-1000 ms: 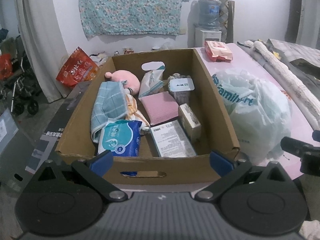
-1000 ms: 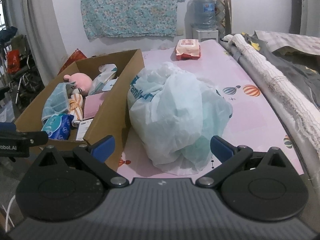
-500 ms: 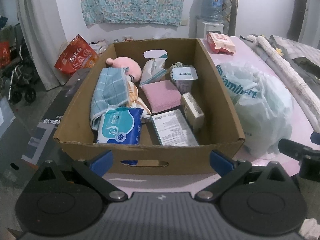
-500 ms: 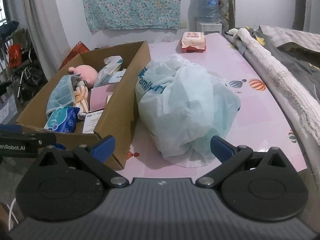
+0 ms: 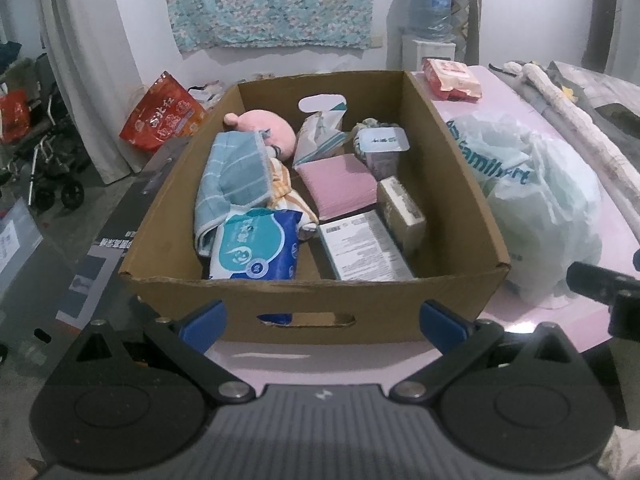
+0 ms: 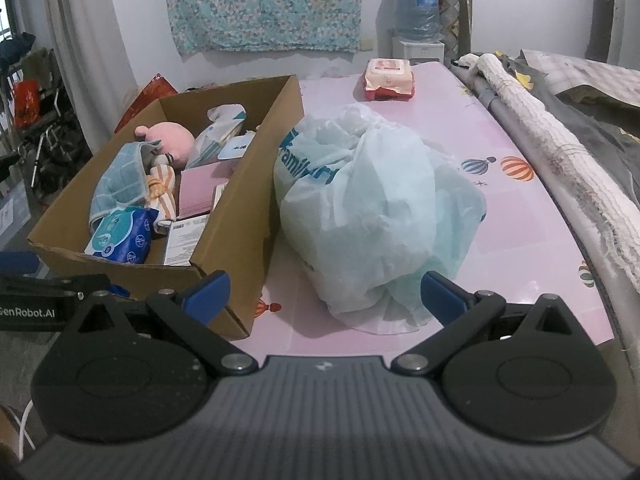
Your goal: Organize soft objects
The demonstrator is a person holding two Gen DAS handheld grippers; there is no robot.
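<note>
Plastic bag [image 6: 376,216] against cardboard box [image 6: 240,216] wall; both grippers' fingers [image 6: 208,288] wide, empty.

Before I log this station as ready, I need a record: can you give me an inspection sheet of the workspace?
Surface: pink patterned table, mostly bare at the far end.
Job's things: cardboard box holding pink plush, blue towel, wipes pack, pink pad.
Clutter: white plastic bag beside the box; red wipes pack behind it.
Grippers: left gripper and right gripper open, empty.
Cables: nothing seen.
Surroundings: water jug, floral cloth.
</note>
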